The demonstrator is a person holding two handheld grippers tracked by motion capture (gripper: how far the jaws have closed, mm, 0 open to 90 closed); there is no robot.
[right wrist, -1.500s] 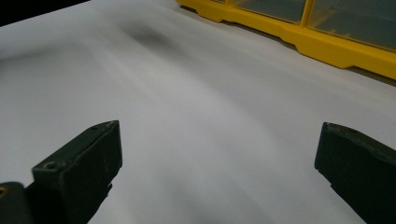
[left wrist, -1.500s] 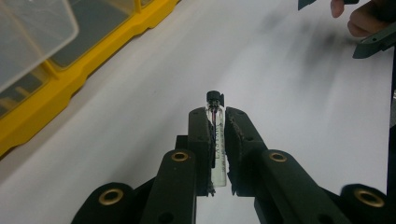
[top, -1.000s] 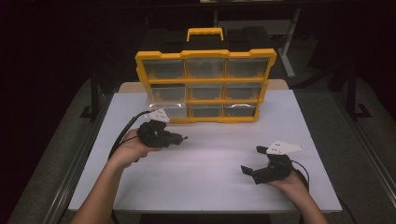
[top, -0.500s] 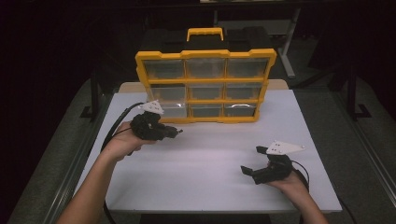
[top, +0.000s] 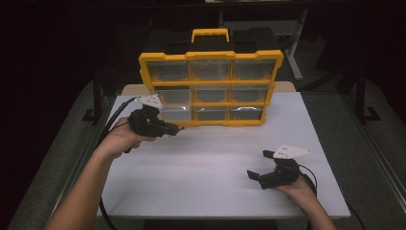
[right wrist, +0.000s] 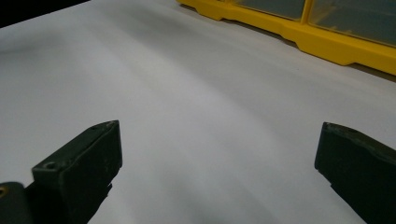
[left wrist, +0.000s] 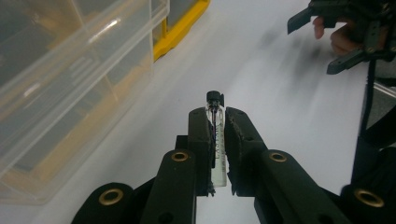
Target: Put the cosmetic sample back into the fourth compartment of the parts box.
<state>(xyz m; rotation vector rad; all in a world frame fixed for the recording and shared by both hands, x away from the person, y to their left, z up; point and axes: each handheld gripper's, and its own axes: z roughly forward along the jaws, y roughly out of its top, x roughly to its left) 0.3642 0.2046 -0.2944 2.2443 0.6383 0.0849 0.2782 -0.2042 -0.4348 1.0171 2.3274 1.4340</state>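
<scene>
A small glass vial [left wrist: 216,135] with a black cap is held clamped between the jaws of the left gripper [top: 168,128], its long axis running along the jaws and its capped end pointing forward, out past the tips. In the high view that gripper is seen just in front of the organizer's [top: 210,88] lower left corner, raised a little off the tabletop [top: 210,158], its jaws aimed across the organizer's front toward the right. The yellow organizer stands upright on its edge, handle up, its clear-lidded compartments facing the person. In the left gripper view [left wrist: 217,122] the nearest compartment is seen just beside the vial, to the jaws' left, so a turn toward the organizer is judged to be what the coming move depends on. The right gripper [top: 261,173] is held well apart from the organizer, low over the tabletop near its front right, jaws spread wide [right wrist: 215,154] and empty. The left hand is therefore the nearer one.
</scene>
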